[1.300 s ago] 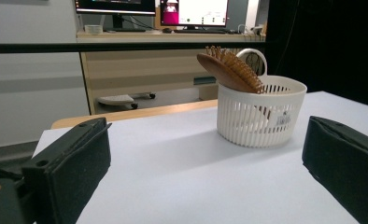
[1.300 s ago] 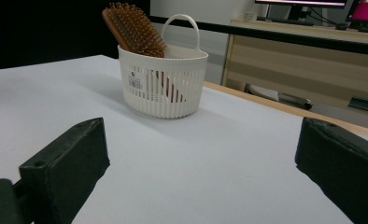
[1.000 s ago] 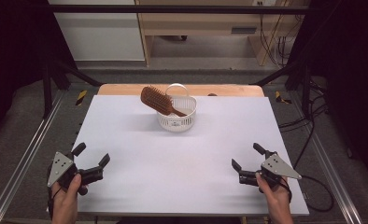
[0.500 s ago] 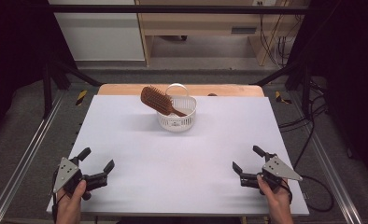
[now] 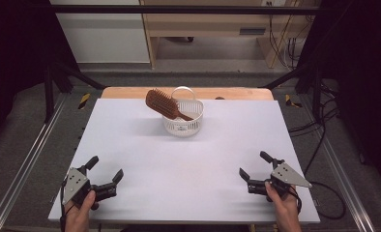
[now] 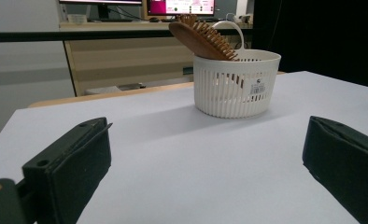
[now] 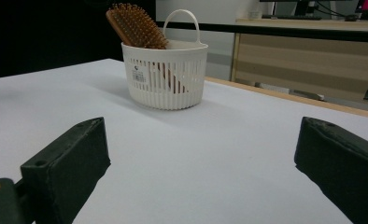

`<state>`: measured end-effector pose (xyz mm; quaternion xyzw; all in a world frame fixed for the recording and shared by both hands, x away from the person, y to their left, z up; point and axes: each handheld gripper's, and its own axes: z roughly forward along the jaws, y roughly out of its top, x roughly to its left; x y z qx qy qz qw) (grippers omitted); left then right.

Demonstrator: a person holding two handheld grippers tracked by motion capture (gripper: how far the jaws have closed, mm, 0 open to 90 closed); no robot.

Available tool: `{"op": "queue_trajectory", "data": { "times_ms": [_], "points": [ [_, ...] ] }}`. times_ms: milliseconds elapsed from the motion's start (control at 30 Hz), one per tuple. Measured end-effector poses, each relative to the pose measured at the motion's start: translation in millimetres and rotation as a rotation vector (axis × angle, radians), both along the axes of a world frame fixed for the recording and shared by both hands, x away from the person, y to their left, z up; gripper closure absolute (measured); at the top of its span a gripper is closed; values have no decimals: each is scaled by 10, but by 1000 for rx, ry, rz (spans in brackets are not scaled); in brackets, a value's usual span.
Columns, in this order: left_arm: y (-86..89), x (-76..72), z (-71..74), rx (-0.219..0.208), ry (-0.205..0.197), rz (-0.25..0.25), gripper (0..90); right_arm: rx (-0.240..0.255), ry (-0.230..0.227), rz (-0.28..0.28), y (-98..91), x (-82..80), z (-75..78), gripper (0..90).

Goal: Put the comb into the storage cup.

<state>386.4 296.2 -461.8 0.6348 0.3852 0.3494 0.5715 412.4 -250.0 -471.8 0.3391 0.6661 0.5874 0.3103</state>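
Near table's far edge, hairbrush [image 5: 162,103] leaning in basket [image 5: 182,126]

Your left hand [image 5: 78,210] holds the left gripper [image 5: 105,170] low at the near left, jaws spread wide. Your right hand [image 5: 283,203] holds the right gripper [image 5: 255,165] at the near right, jaws equally parted, gripping nothing.

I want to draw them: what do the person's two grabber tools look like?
Each gripper, left and right, has two chunky black fingers, a grey three-cornered plate on top and a black cable trailing behind. No sleeves show on the forearms.
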Motion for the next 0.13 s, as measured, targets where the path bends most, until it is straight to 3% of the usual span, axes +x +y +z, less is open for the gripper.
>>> {"op": "queue_trajectory", "data": {
  "times_ms": [133],
  "points": [
    [58,-12,-7,-1,-2,17,12,1,-3,-8,0,-4,1,34]
  ]
}}
